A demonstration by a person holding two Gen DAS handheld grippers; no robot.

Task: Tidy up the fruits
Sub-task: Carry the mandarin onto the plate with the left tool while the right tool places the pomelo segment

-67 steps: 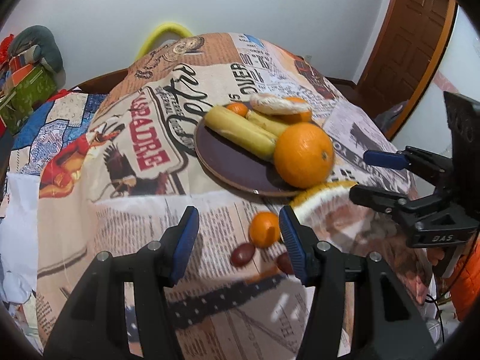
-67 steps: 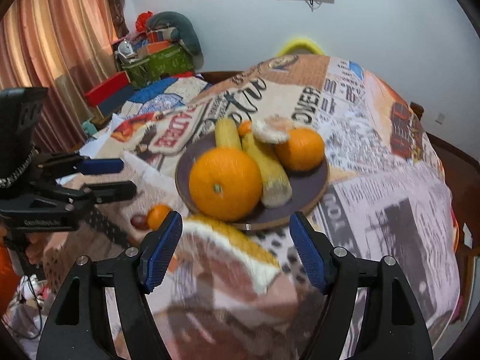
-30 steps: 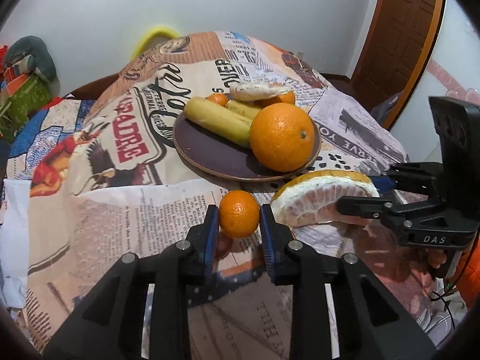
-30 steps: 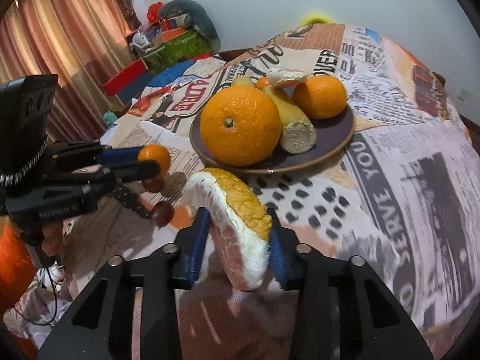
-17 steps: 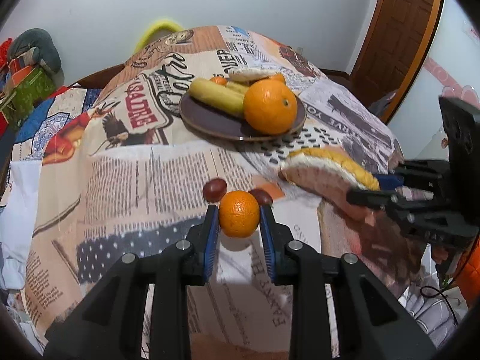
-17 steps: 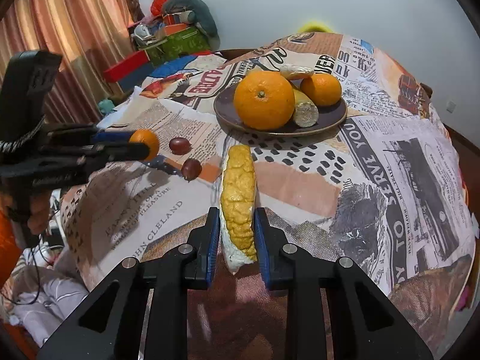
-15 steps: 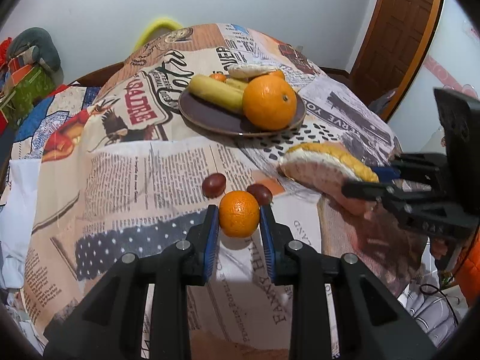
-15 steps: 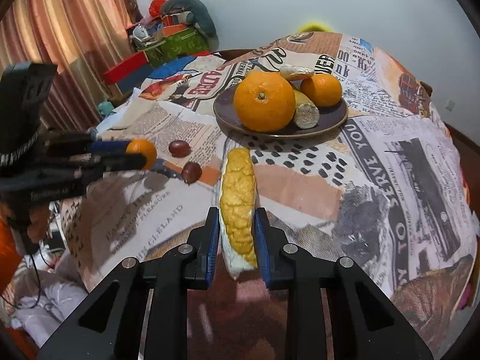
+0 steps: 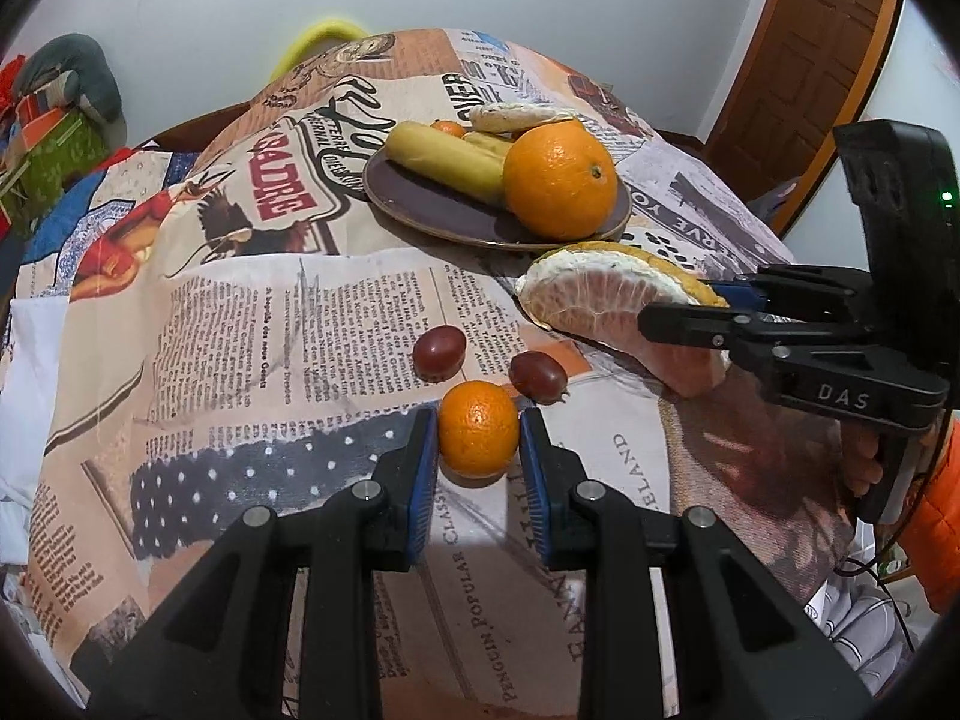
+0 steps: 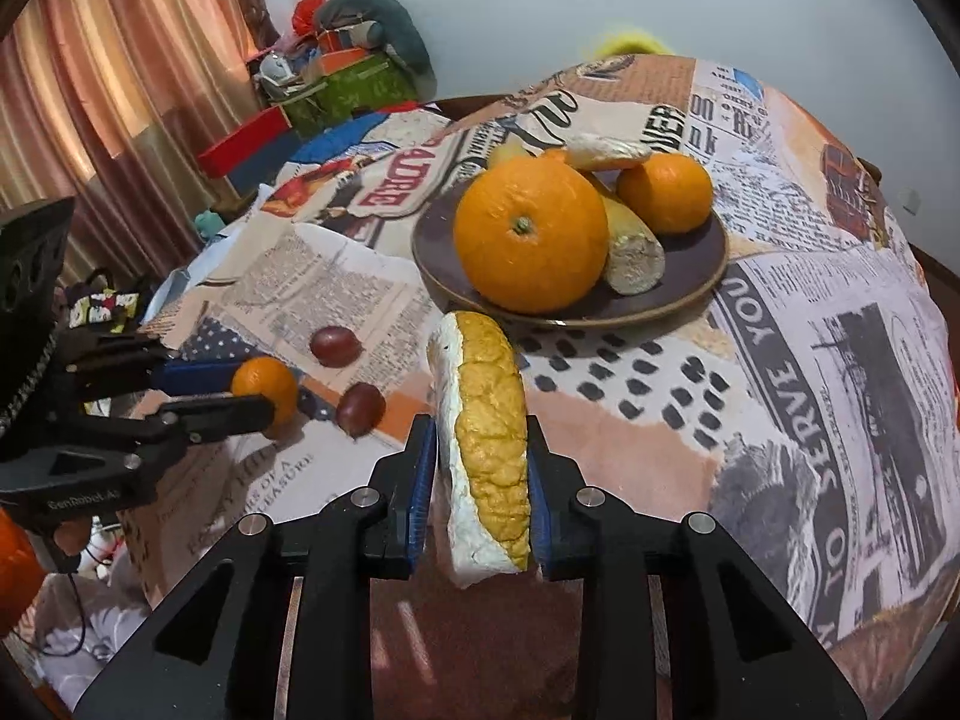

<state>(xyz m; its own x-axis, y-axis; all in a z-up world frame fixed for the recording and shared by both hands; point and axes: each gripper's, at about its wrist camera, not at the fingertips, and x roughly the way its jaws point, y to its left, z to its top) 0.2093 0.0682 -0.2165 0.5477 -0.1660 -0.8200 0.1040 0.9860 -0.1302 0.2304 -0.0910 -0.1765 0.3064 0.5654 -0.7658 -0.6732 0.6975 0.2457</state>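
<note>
Newsprint tablecloth (image 9: 252,324) is spread under everything. Small mandarin (image 9: 478,428) is clamped by left gripper (image 9: 478,450), near two grapes (image 9: 440,351). Pomelo wedge (image 10: 486,438) is clamped by right gripper (image 10: 477,480), just near of fruit plate (image 10: 690,282).

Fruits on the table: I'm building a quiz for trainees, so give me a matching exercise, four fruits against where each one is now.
Things:
1. small mandarin
2. pomelo wedge
3. large orange
4. two red grapes

Places:
A. lying loose on the tablecloth
B. on the brown plate
C. held in the left gripper
D. held in the right gripper

Pairs: 1-C, 2-D, 3-B, 4-A
</note>
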